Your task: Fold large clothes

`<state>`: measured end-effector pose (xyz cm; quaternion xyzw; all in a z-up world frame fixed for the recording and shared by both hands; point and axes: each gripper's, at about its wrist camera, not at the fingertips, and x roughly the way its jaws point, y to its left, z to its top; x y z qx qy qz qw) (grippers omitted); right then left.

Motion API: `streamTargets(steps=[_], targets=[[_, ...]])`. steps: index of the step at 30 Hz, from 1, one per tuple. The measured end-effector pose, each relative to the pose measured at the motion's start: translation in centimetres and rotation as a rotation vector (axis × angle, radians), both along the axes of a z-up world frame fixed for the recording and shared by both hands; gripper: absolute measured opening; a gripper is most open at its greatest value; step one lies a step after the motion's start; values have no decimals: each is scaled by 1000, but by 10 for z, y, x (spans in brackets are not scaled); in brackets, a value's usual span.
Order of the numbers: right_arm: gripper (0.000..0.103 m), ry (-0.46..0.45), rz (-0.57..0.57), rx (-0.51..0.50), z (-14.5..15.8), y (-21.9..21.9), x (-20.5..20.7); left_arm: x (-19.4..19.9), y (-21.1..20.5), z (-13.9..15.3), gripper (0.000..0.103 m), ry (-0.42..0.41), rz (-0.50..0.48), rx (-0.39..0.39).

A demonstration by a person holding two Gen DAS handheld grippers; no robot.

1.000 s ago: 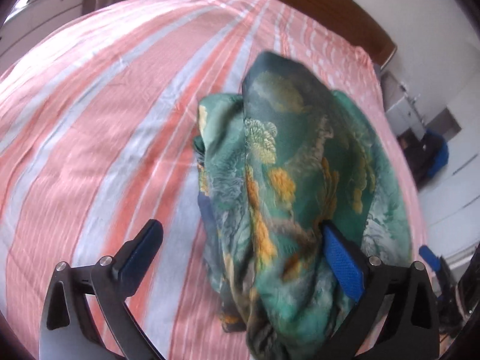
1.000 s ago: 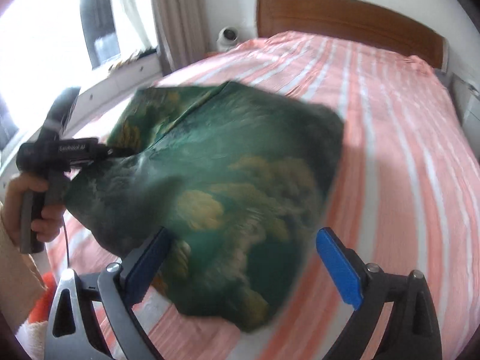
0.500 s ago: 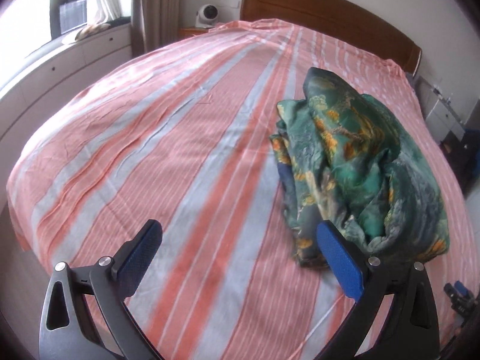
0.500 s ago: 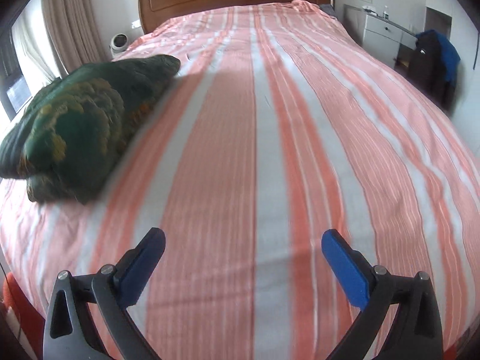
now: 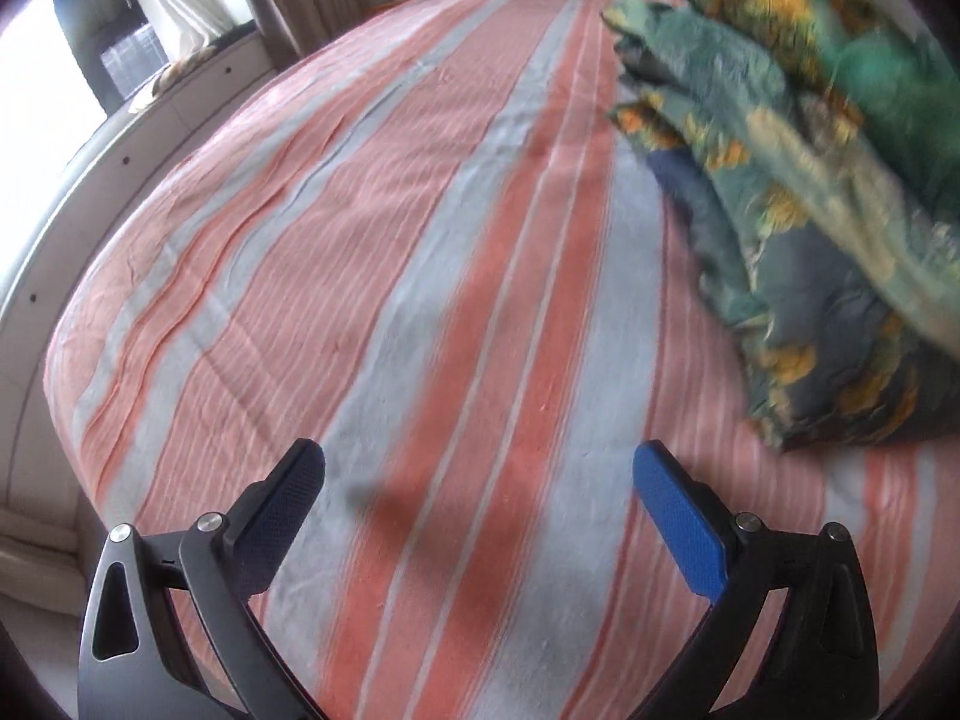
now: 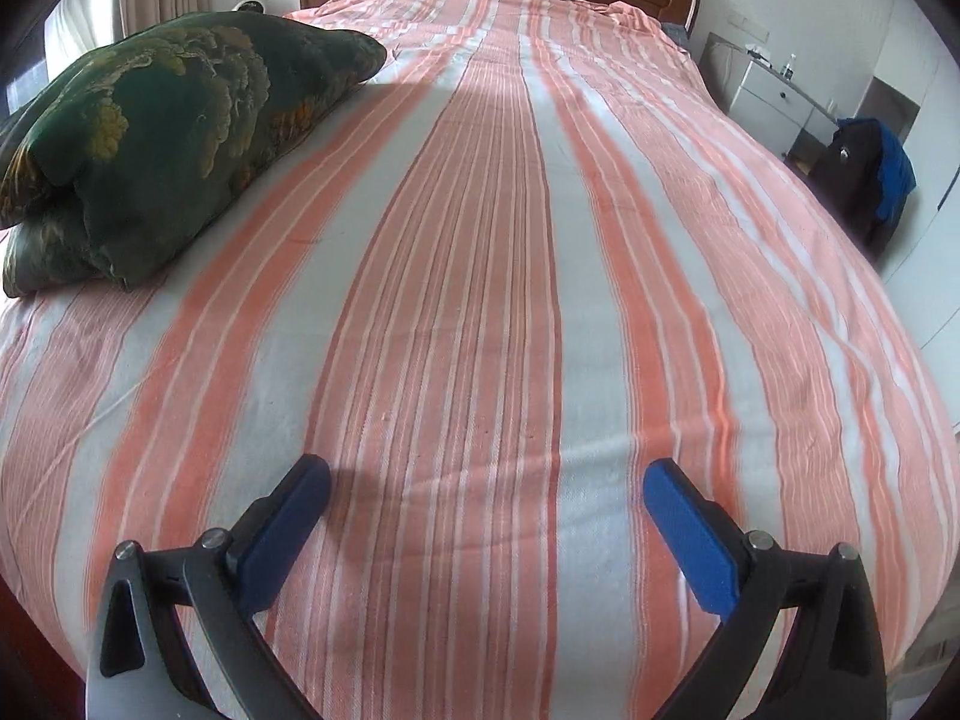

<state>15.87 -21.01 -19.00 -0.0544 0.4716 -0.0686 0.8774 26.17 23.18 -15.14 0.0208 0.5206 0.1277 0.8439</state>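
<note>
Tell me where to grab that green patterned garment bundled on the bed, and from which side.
Probably the near corner of the green garment, where its stacked layers end on the striped sheet. In the right wrist view the rounded fold faces you, so the open right gripper could come in low from the foot of the bed, one finger above and one under the layers. The open left gripper holds nothing.

Both grippers are just hanging low over the bed [image 6: 480, 240] right now. Left gripper [image 5: 480, 480] has its jaws spread wide with nothing in them, and the right gripper [image 6: 486, 486] is the same.
</note>
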Motion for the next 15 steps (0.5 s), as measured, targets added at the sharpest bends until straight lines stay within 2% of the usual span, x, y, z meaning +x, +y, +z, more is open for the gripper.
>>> streamTargets(steps=[5,13,15], targets=[[103,5,-19,113,-4,-16,-3,-5,-2,-5,103,-18,8,14],[103,-10,-20,94,-6,-12,-8,-6,-5,-6,103,-35,1,30],[103,-14,-25,94,-6,-12,-7,-4,-2,-10,103,-12,19,9]])
